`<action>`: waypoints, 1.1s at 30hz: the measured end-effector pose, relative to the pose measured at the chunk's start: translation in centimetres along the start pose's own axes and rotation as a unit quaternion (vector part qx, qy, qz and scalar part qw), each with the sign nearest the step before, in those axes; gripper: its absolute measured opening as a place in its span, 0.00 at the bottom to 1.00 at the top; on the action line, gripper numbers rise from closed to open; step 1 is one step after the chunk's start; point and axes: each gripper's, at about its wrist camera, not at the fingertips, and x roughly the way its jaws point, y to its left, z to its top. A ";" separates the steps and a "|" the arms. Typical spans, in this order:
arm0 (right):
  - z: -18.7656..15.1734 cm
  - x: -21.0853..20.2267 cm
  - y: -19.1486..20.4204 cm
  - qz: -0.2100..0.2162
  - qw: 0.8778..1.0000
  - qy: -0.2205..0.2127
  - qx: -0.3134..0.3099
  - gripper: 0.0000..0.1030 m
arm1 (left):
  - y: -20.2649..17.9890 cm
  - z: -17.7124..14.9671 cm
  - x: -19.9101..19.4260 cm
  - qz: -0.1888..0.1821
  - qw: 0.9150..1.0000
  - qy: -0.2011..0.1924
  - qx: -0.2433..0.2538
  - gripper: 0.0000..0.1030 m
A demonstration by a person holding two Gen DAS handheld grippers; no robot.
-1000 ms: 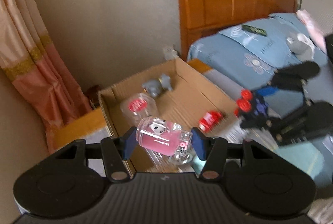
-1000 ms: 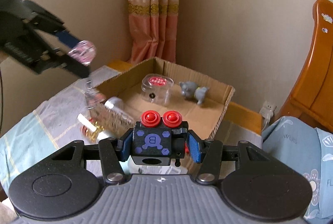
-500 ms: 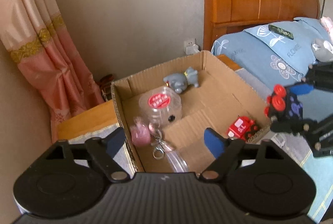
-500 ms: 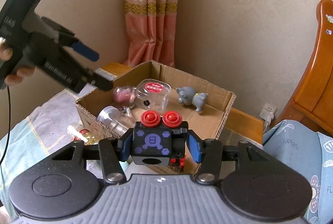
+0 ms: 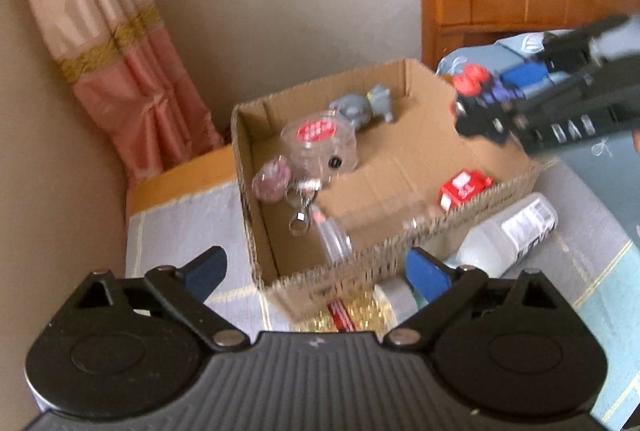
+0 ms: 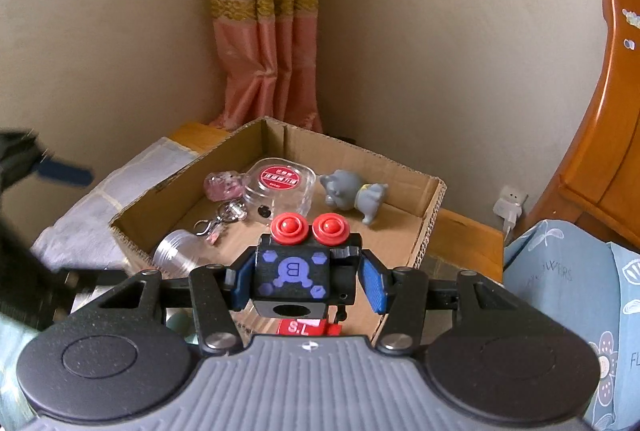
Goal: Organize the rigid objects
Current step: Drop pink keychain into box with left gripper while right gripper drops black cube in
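Beige walls and a pink curtain [image 6: 264, 31] back the cardboard box [image 6: 430, 203]. Above it, the right claw [image 6: 306, 281] grips a black robot toy [image 6: 298, 271]. Left claw [image 5: 316, 271] gapes, holding nothing, while the pink keychain [image 5: 274, 177] lies inside the box.

Left claw [image 5: 316, 271]: blue fingers spread wide, nothing between them.
Right claw [image 6: 308, 281]: fingers closed in, pads pressed on both sides of a block.
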 end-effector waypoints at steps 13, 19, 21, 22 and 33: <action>3.5 3.1 -0.2 -0.038 0.999 -0.009 0.034 0.69 | 0.3 -1.7 -1.1 0.008 0.998 -0.007 -0.069 0.93; 2.7 1.8 0.0 -0.036 0.998 -0.016 0.053 1.00 | 0.5 -2.7 -1.8 0.009 0.996 -0.007 -0.093 0.93; 2.3 1.4 0.4 -0.048 0.998 -0.014 0.047 1.00 | 0.6 -2.9 -1.9 0.012 0.995 -0.006 -0.098 0.93; 2.0 1.1 0.7 -0.050 0.998 -0.012 0.044 1.00 | 0.6 -3.1 -1.9 0.013 0.995 -0.006 -0.100 0.93; -4.4 -3.1 2.2 -0.038 0.997 -0.020 0.068 1.00 | 0.6 -4.9 -2.3 0.018 0.992 -0.001 -0.125 0.93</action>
